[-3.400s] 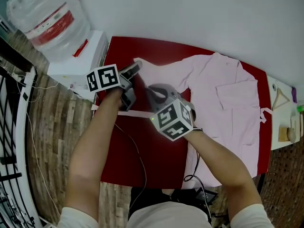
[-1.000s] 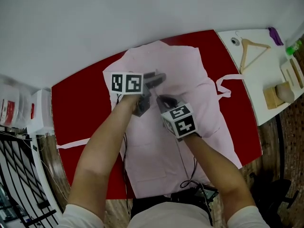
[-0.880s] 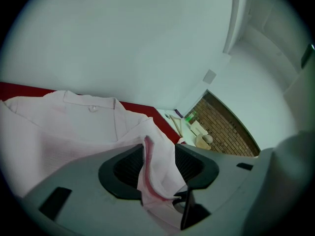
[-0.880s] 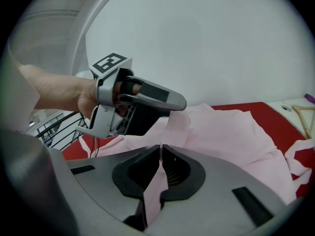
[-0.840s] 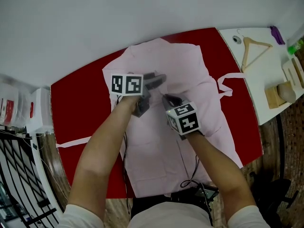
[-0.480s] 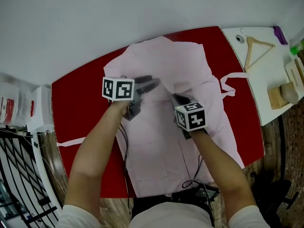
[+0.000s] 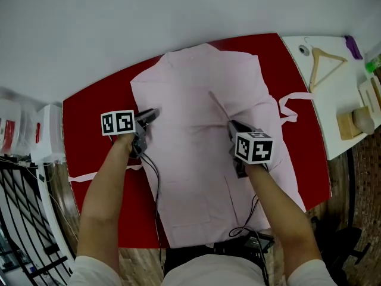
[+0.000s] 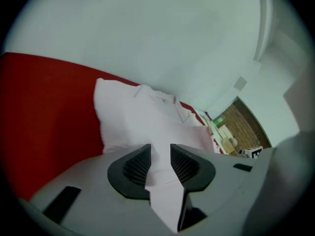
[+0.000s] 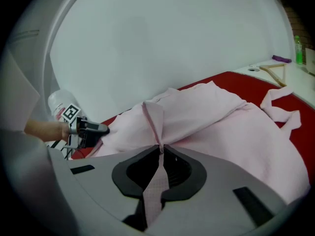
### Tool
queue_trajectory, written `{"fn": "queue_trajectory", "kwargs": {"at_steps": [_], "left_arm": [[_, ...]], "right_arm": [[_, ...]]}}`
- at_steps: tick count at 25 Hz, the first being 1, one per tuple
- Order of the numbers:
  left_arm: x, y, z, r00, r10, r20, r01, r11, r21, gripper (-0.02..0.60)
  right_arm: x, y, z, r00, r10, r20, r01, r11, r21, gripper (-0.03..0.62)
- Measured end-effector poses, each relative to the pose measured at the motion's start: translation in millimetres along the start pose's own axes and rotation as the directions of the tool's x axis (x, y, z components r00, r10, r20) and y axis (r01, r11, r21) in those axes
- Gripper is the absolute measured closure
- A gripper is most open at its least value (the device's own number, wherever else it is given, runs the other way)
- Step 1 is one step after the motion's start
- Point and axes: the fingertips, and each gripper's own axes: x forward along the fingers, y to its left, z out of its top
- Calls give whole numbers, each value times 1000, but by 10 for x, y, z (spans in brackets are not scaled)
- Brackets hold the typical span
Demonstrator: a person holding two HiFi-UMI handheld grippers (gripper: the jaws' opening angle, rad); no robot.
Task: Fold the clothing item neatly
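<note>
A pink garment [image 7: 202,100] lies spread on the red table [image 7: 95,112]. My left gripper [image 7: 150,117] is at the garment's left edge. In the left gripper view its jaws [image 8: 160,154] have just been closing and now grip a layer of the pink cloth [image 8: 133,117], which runs between the pads. My right gripper [image 7: 231,126] is over the garment's right half, shut on a thin pinched fold. That fold rises as a ridge up to the jaws [image 9: 161,149] from the garment [image 9: 221,117]. The left gripper [image 9: 96,128] also shows in the right gripper view.
A pink sash [image 7: 292,106] trails off the garment's right side, and another strip [image 7: 89,176] lies at the table's left edge. A white side table at the right holds a wooden hanger [image 7: 324,61]. Cables [image 7: 156,177] hang below the left hand. A white wall is behind.
Both grippers have left the garment's middle and spread apart. The left went to the left edge and lower. The right drew right and nearer, still pinching cloth.
</note>
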Motion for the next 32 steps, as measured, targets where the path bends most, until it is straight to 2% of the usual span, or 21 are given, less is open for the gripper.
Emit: {"fn": "queue_trajectory", "kwargs": {"at_steps": [3,8,10,12,15,17,19,24,32], "left_arm": [[-91,298,-73,998,63,5,-63,996,-66,481],[-116,354,-102,999,49,13,-48,994,-102,511],[-120,362,-107,999,44,9,-43,993,-108,516],[-138,401,-115,999,47,13,-45,992,-118,536],[-173,488,-108,998,53,25,-49,987,-153,569],[-196,536,-95,998,53,30,-47,983,-179,575],[-205,562,-107,998,56,19,-51,982,-184,575],[-217,591,-130,998,65,-8,-65,983,-171,575],[-235,596,-130,998,66,-10,-67,984,-167,575]], "right_arm": [[-108,-254,25,996,-90,19,88,994,68,563],[-300,-497,171,978,-188,86,177,977,120,563],[-293,-402,299,979,-168,117,158,983,90,563],[-200,-193,449,987,-97,128,96,995,13,563],[77,133,590,997,29,66,-18,988,-156,563],[281,195,639,998,57,5,-55,975,-215,563],[438,98,678,998,39,-41,-47,976,-213,563],[613,-338,575,984,-81,-157,43,972,-233,565],[565,-495,578,985,-120,-121,90,970,-225,565]]}}
